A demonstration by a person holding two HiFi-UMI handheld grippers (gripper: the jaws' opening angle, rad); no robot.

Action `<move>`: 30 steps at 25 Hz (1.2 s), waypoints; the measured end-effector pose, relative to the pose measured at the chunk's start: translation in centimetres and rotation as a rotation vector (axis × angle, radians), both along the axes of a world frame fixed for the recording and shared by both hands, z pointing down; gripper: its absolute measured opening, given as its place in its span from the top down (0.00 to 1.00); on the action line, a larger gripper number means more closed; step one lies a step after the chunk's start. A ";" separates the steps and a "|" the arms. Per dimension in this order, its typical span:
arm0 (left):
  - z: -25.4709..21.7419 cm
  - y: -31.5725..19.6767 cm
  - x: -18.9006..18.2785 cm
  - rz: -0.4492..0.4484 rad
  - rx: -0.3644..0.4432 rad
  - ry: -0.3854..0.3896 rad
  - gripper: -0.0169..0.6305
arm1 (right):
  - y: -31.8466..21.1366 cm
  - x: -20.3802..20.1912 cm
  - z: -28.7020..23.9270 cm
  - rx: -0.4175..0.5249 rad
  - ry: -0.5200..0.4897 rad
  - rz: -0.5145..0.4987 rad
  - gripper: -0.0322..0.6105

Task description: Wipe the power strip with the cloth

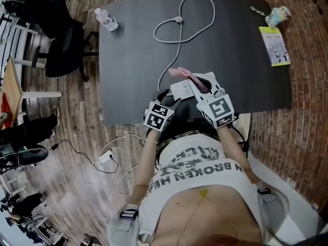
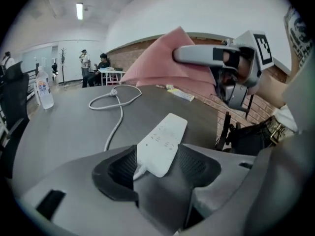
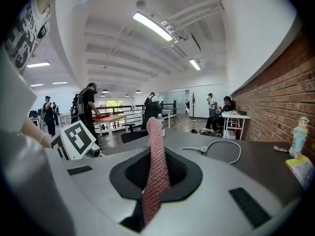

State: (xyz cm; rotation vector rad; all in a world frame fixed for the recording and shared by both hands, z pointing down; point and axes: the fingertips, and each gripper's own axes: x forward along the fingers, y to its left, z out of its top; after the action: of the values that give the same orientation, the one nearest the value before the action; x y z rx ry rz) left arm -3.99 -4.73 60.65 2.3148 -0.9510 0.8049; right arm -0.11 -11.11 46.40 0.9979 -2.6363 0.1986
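Left gripper (image 2: 156,167) with jaws spread, straddling near end of white power strip (image 2: 165,139) at front edge of dark table (image 1: 133,45), right gripper (image 3: 155,173) clamped on pink cloth (image 3: 154,149), shirt (image 1: 205,165) print partly legible, "BROKEN"

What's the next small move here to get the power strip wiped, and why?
Probably close the left gripper on the power strip: its jaws stand apart with the strip's cord end between them, not gripped. The right gripper pinches the pink cloth, held above the strip, so steadying it likely comes first.
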 end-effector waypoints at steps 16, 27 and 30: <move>7.9 1.1 1.5 0.203 -0.138 -0.243 0.55 | -0.5 0.3 2.4 -0.025 0.085 -0.039 0.92; 8.5 0.8 1.6 0.214 -0.132 -0.248 0.55 | 0.7 -1.7 8.5 -0.020 0.356 -0.289 0.92; 8.6 0.9 1.4 0.219 -0.134 -0.253 0.55 | 1.7 -2.8 10.1 -0.001 0.434 -0.388 0.92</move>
State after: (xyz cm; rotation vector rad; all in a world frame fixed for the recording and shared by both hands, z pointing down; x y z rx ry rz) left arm -2.55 -3.85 69.26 2.2608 -0.7258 1.2363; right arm -2.95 -9.39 56.50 0.4451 -2.3593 -0.0975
